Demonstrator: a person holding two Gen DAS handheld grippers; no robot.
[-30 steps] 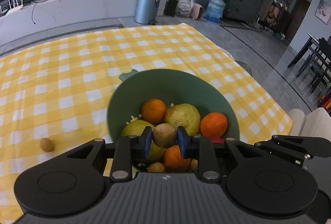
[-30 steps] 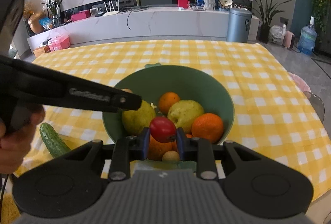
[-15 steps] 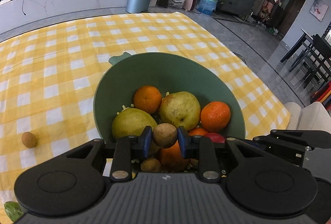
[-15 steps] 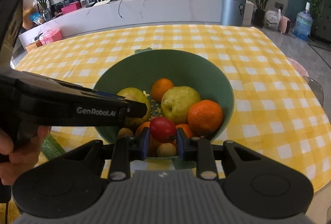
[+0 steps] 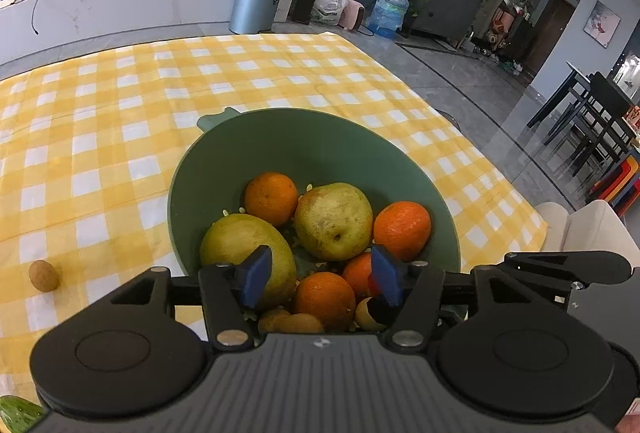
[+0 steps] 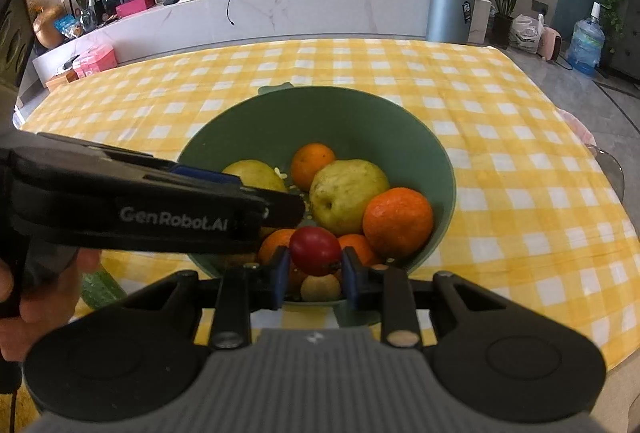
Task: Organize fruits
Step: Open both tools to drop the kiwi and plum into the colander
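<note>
Low in the frame, the left gripper [image 5: 318, 275] hangs over the green bowl [image 5: 240, 153], its jaws opening with nothing between them. The right gripper [image 6: 314, 269] is clamped on a small red fruit [image 6: 315, 250], possibly a tomato, above the bowl's near edge. Released here, it could bounce off the piled oranges [image 6: 398, 222] and roll out.
</note>
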